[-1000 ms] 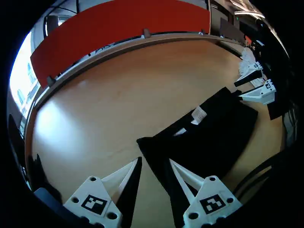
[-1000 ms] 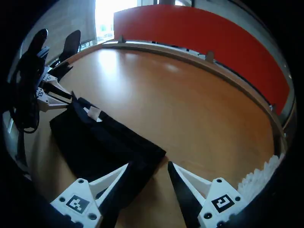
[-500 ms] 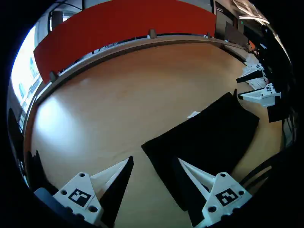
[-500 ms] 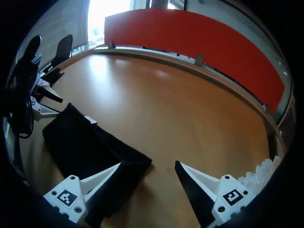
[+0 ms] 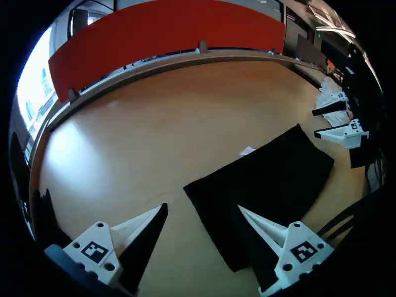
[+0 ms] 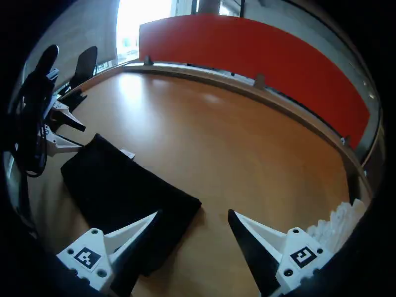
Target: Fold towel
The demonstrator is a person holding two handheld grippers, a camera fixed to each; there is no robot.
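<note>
Left gripper (image 5: 201,207): my jaws stand wide apart and grip nothing. The towel's left end lies between the two fingers, and the right finger overlaps it in the left gripper view. I cannot tell whether that finger touches the cloth.

Right gripper (image 6: 194,212): my jaws stand wide apart here too, with nothing held. The left finger overlaps the towel's right end, and the right finger hangs over bare wood. I cannot tell whether there is contact.

Towel (image 5: 267,178): black, folded into a flat rectangle. It lies on the table at the near side, stretched between my two grippers with one short end towards each.

Tag (image 5: 247,150): small and white, peeping out from under the towel's far long edge, towards its left half.

Table (image 5: 148,133): broad, of light wood, with a bright sheen at the far left.

Partition (image 5: 163,29): red, upright, running along the table's far edge.

White cloth (image 6: 336,222): a heap at the near right, just beside my right gripper and well apart from the towel.

Chairs (image 6: 86,62): dark, standing beyond the table's far left corner, near the window light.
</note>
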